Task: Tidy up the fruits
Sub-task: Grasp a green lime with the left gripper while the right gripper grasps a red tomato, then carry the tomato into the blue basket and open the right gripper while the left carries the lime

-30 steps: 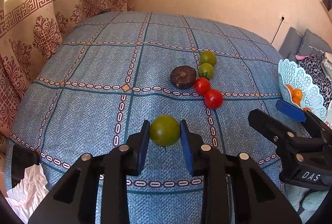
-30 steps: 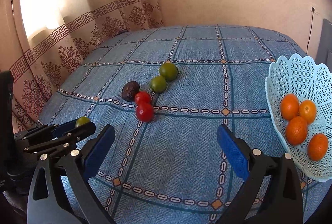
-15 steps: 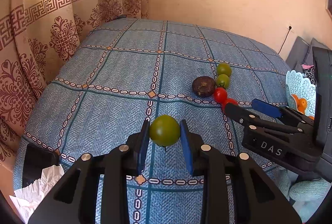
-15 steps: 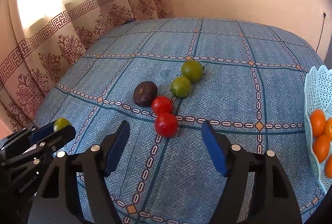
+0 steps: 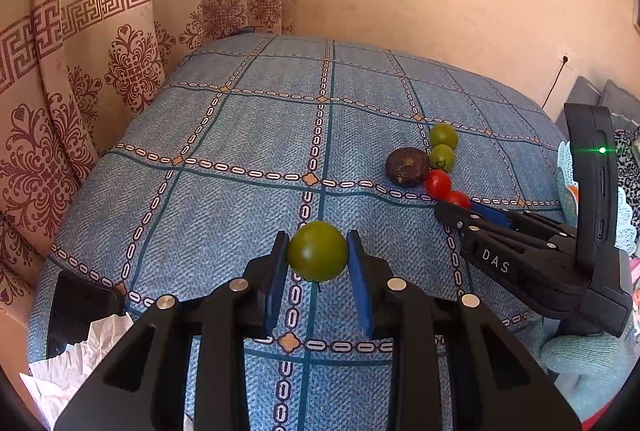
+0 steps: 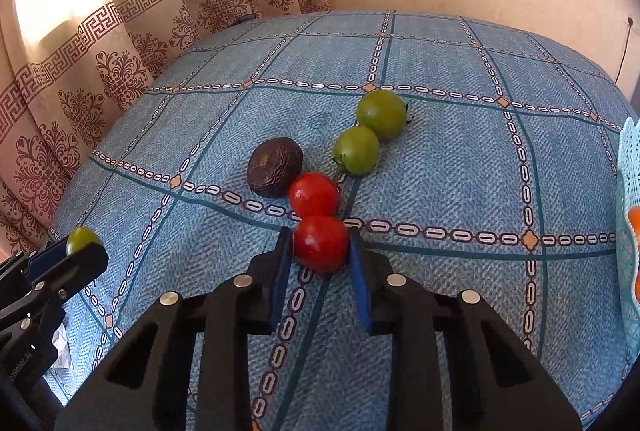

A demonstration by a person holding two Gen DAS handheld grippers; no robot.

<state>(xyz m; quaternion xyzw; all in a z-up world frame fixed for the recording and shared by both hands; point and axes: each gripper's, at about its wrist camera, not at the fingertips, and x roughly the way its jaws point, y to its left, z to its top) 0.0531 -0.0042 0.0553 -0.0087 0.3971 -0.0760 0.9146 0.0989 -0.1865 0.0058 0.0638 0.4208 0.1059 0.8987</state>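
Right fingers just closed onto red tomato; left fingers still clamp green tomato

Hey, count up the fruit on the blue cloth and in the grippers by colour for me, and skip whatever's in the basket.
Green tomatoes: 3, one held in the left gripper, two on the cloth
Red tomatoes: 2, one between the right gripper's pads, one just behind it
Dark brown wrinkled fruit: 1
Total: 6
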